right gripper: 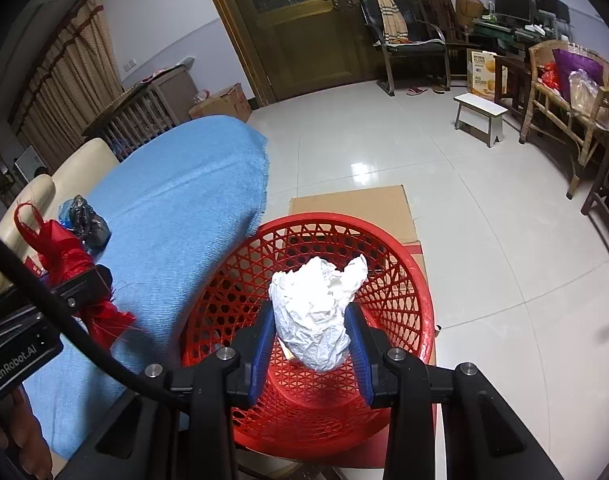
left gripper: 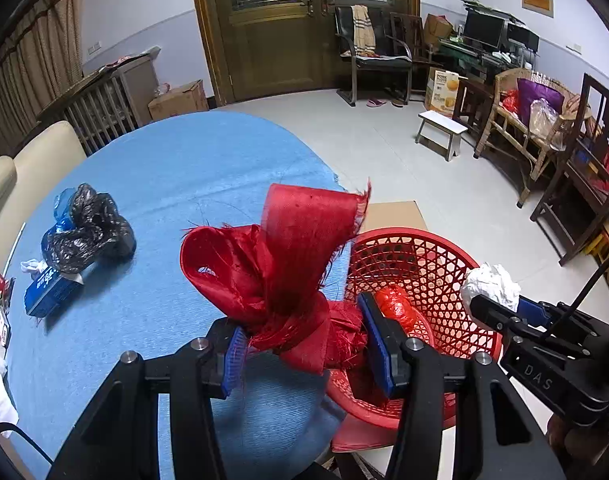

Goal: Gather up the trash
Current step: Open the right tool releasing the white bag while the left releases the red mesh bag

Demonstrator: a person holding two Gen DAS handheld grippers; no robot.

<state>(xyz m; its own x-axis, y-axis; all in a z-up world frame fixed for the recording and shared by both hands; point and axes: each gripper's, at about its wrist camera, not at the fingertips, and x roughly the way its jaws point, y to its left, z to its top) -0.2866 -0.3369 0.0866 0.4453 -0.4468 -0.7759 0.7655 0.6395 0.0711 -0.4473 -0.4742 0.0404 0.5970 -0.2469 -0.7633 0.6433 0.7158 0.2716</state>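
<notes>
My left gripper is shut on a frayed red ribbon bundle, held over the edge of the blue-covered table beside the red plastic basket. A red wrapped piece lies inside the basket. My right gripper is shut on a crumpled white paper ball and holds it above the open basket. In the right wrist view the ribbon bundle shows at the left in the other gripper. A black plastic bag wad and a blue box lie on the table's left side.
The basket stands on flattened cardboard on the tiled floor next to the table. A cream chair back sits behind the table. A small white stool, chairs and a wicker seat line the right side.
</notes>
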